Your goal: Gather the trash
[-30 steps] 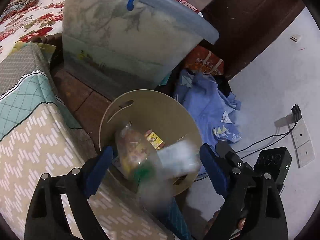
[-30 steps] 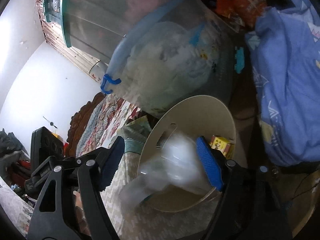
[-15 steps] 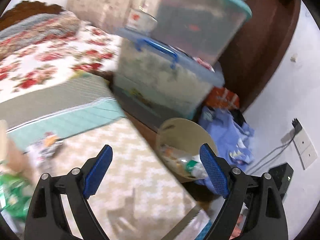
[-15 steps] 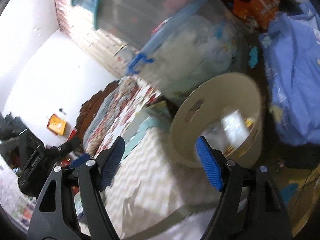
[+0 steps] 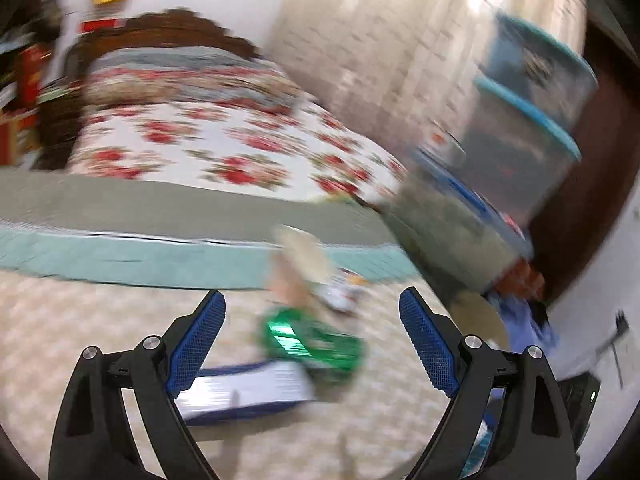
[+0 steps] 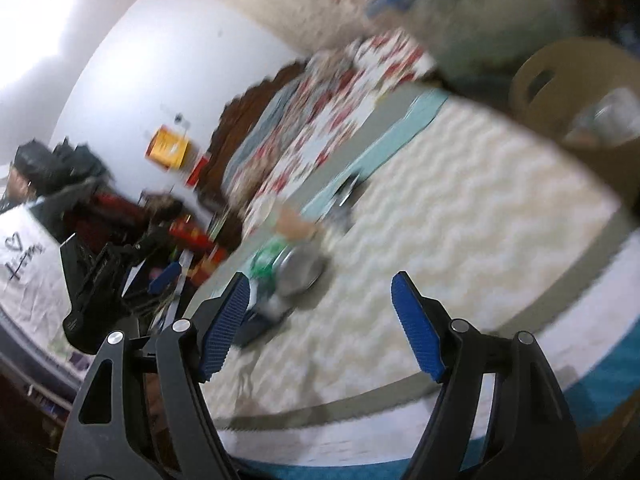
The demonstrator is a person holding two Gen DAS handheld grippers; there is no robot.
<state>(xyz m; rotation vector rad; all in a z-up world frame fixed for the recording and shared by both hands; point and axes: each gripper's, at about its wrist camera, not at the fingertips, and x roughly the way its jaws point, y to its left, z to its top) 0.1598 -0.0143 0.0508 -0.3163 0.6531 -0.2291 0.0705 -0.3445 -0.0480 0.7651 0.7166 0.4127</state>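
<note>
Both tools, left (image 5: 312, 340) and right (image 6: 320, 320), gape empty above crinkly green foil wrapper (image 5: 316, 344) on quilted bedspread (image 5: 100, 320).

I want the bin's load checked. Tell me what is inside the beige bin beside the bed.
In the beige bin one clear, crumpled plastic piece shows, blurred. The near wall hides anything deeper.

The left hand-held gripper (image 5: 312, 336), jaws wide apart, hangs over the bed (image 5: 80, 320). A green wrapper (image 5: 312, 344) lies between its fingers, a white-and-blue box (image 5: 244, 392) nearer left.
</note>
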